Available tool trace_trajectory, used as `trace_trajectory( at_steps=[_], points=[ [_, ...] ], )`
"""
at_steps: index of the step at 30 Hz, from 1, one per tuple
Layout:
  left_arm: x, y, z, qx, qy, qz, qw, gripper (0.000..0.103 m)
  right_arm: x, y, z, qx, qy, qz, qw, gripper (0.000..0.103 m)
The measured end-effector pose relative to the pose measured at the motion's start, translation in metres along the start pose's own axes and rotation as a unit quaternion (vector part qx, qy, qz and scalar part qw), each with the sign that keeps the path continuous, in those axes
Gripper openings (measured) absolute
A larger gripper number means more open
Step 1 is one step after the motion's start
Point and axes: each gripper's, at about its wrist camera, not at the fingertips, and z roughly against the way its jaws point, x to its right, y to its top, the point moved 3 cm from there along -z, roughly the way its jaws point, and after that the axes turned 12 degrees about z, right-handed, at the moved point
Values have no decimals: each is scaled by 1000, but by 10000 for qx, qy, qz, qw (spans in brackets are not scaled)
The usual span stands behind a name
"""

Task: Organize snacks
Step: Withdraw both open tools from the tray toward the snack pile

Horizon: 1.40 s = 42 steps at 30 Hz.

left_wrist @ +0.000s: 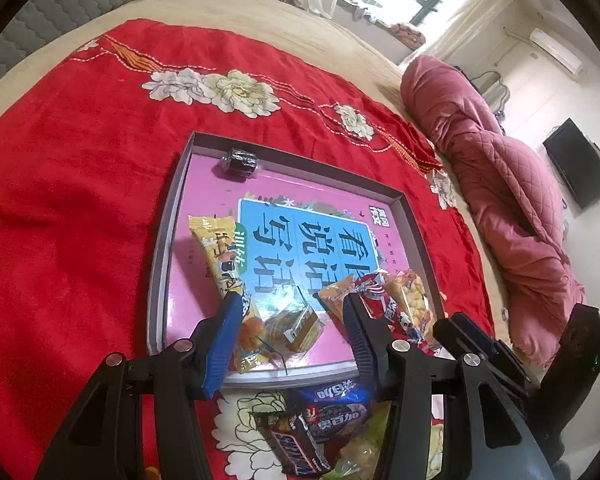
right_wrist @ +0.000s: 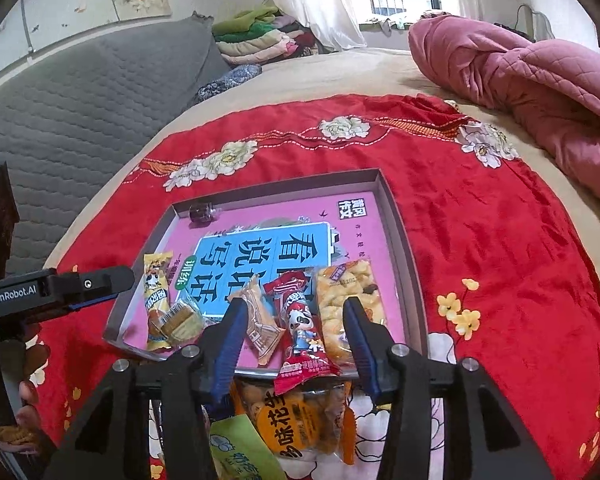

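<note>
A shallow grey tray [left_wrist: 160, 272] with a pink and blue printed floor lies on a red cloth. My left gripper [left_wrist: 290, 304] stands open over its near left corner; a small clear-wrapped cracker packet [left_wrist: 296, 328] lies between the fingers, untouched, beside a long yellow packet [left_wrist: 216, 256]. My right gripper [right_wrist: 296, 308] is open around a red cartoon packet [right_wrist: 300, 328] that lies across the tray's [right_wrist: 404, 256] near rim, its pads apart from it. A tan packet [right_wrist: 260, 328] and a yellow cracker packet [right_wrist: 348, 300] flank it. A dark wrapped sweet [left_wrist: 240, 162] sits in the far corner.
Loose snacks lie in front of the tray: a blue biscuit packet [left_wrist: 332, 394], a chocolate bar [left_wrist: 296, 448], an orange packet [right_wrist: 300, 420] and a green one [right_wrist: 240, 456]. A pink quilt [right_wrist: 532, 80] is bunched at the right, a grey padded headboard [right_wrist: 80, 92] at the left.
</note>
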Motion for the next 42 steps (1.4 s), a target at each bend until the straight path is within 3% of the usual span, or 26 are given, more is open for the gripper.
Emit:
trace_trajectory(
  at_steps=[17,20,33,42],
  points=[
    [0,-4,17,128,57,-47,9999,56,4,-1,25,197,-17,30,9998,53],
    [0,-5,19,134,61,-51,9999,57,3,-1,28,217,-19,48,9998,59],
    [3,-11,27,134,121,-137,9997,58,1,-3,37,274,-22,93,9996,66],
    [2,-17,31,116,202,-178,9996,58,3,-9,44,298,-35,84,9995,66]
  ],
)
